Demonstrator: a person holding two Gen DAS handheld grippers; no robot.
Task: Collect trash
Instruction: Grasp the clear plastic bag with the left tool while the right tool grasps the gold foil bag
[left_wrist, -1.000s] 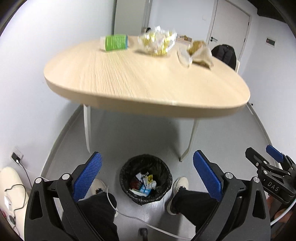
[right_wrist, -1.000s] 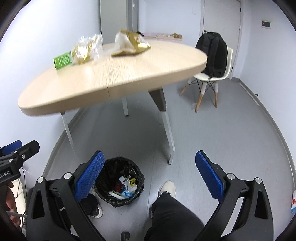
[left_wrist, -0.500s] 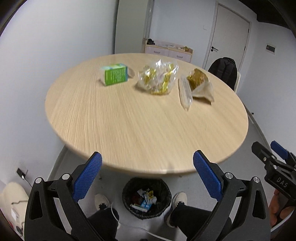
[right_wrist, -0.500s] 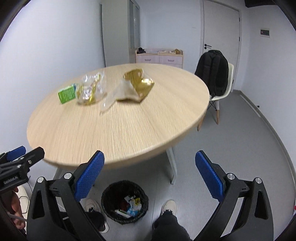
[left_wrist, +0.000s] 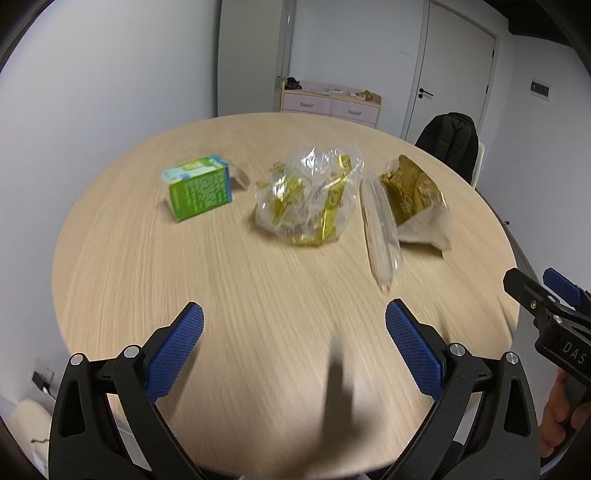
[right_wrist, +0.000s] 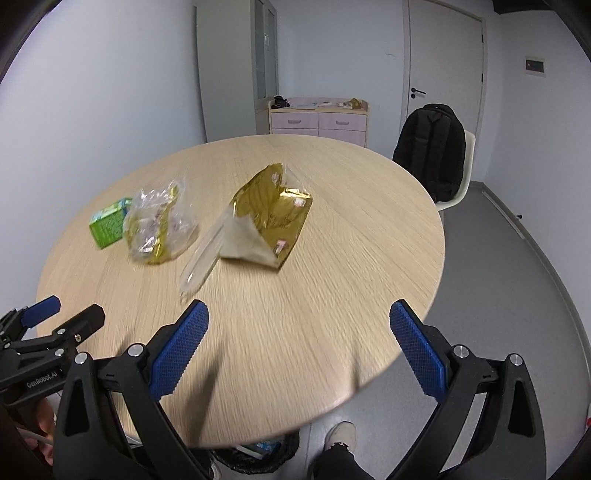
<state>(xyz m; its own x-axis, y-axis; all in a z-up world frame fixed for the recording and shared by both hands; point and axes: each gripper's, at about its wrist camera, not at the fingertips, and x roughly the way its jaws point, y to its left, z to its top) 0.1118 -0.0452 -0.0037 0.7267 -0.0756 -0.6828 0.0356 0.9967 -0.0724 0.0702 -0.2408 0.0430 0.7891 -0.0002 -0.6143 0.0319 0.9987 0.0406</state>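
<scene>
Both claws hang wide apart and empty above the near edge of the round wooden surface (left_wrist: 184, 295): left claw (left_wrist: 294, 332), right claw (right_wrist: 299, 332). Across the far middle lie, left to right, a green carton (left_wrist: 197, 188), a crumpled clear wrapper (left_wrist: 310, 201), a long clear sleeve (left_wrist: 380, 229) and a gold snack bag (left_wrist: 413, 194). A black bin (right_wrist: 255, 458) peeks out below the near edge.
</scene>
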